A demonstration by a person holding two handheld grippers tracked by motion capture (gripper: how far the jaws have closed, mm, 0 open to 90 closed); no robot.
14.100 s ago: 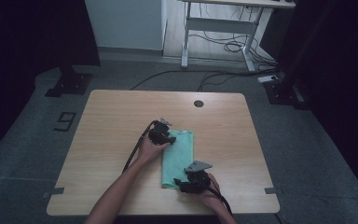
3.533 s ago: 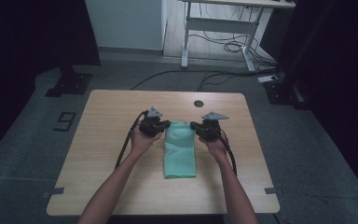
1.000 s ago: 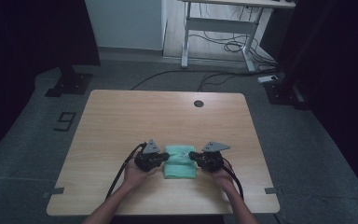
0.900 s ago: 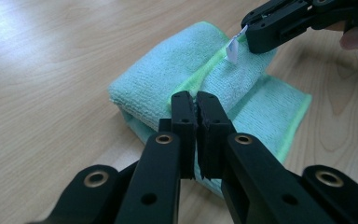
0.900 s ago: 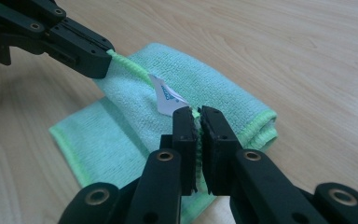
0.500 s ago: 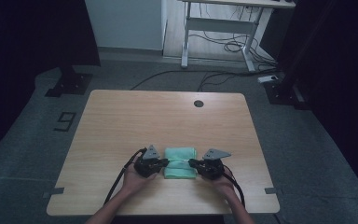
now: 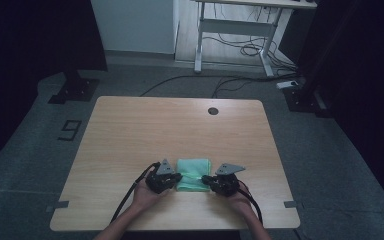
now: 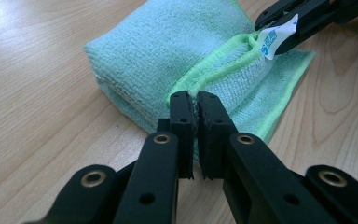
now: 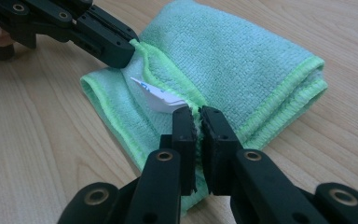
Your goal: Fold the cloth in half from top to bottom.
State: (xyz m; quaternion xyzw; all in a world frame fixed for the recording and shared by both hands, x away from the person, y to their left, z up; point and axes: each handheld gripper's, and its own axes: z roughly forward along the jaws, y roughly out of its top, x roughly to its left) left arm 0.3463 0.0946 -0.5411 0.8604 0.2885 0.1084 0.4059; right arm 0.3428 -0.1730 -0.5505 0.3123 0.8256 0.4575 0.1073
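Both grippers matte black: left gripper [image 7: 164, 180] and right gripper [image 7: 222, 183] each carry a grey three-cornered plate on top and trail a black cable toward the near edge. Jaws are two flat black bars with brass-ringed screw holes along the arms, ending in blocky pads with a rough dark facing, same build on both. Forearms bare, no sleeves in view.
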